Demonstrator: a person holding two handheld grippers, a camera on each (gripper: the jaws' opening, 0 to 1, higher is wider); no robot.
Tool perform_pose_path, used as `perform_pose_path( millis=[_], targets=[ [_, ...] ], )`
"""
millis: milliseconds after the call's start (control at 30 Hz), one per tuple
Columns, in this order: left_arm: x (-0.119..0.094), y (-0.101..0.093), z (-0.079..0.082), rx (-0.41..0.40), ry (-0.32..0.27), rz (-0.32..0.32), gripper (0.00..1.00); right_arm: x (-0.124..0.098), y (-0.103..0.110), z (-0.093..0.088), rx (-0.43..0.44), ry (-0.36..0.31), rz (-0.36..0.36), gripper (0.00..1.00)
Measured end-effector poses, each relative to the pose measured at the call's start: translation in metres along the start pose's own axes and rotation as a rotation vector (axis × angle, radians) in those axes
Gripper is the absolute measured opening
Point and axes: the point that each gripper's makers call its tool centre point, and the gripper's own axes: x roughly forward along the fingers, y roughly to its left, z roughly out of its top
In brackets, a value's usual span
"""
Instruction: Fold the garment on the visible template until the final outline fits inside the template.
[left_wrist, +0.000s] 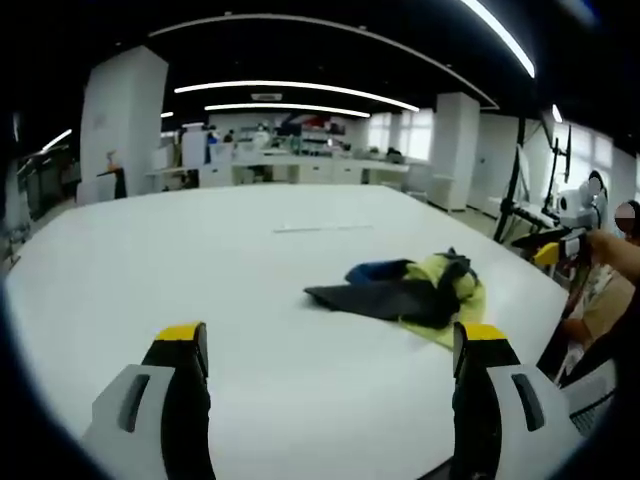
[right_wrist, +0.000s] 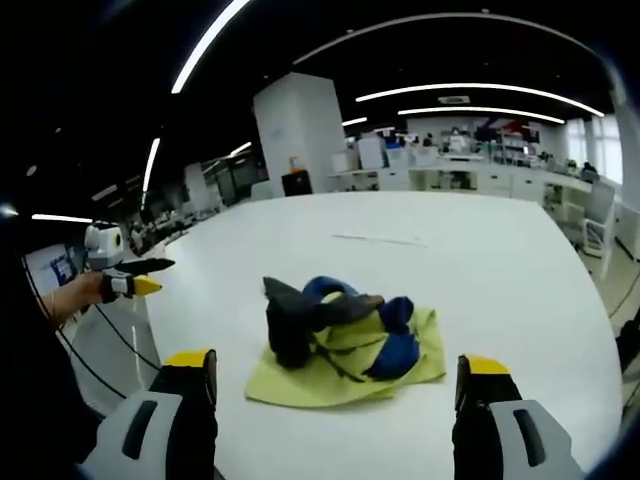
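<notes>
While the garment (right_wrist: 340, 340) lies crumpled ahead on the table (right_wrist: 500, 290), it is approached nearer by the right gripper (right_wrist: 335, 400); both the right and left gripper (left_wrist: 330, 385) are held wide, empty

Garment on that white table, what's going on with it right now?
A person holds a two-jaw gripper in each hand over a large white table. A crumpled garment, yellow, blue and dark, lies in a heap, not folded yet. Both the left gripper and the right gripper are open, short of the cloth and holding nothing. A faint line marks the table beyond the heap.
</notes>
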Motion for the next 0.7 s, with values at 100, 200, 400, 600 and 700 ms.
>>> perform_pose_path(
  millis=[100, 200, 400, 600, 700],
  targets=[
    [0.0003, -0.0004, -0.0007, -0.002, 0.0, -0.002, 0.99, 0.0005, 0.0004, -0.0001, 0.0, 0.0, 0.001, 0.99],
    [0.0005, -0.0007, -0.0014, 0.0, 0.003, -0.003, 0.99, 0.0006, 0.0007, -0.0003, -0.001, 0.001, 0.001, 0.99],
    [0.0007, -0.0014, -0.001, 0.001, 0.002, -0.006, 0.99, 0.0, 0.0013, -0.0011, 0.0, 0.004, 0.001, 0.99],
    [0.0011, -0.0039, -0.0015, 0.002, 0.01, -0.01, 0.99, -0.0019, 0.0013, 0.0008, 0.01, -0.004, 0.005, 0.99],
    [0.0014, -0.0047, -0.0004, 0.003, 0.007, -0.011, 0.99, -0.0029, 0.0001, 0.0009, 0.006, -0.004, 0.001, 0.99]
  ],
)
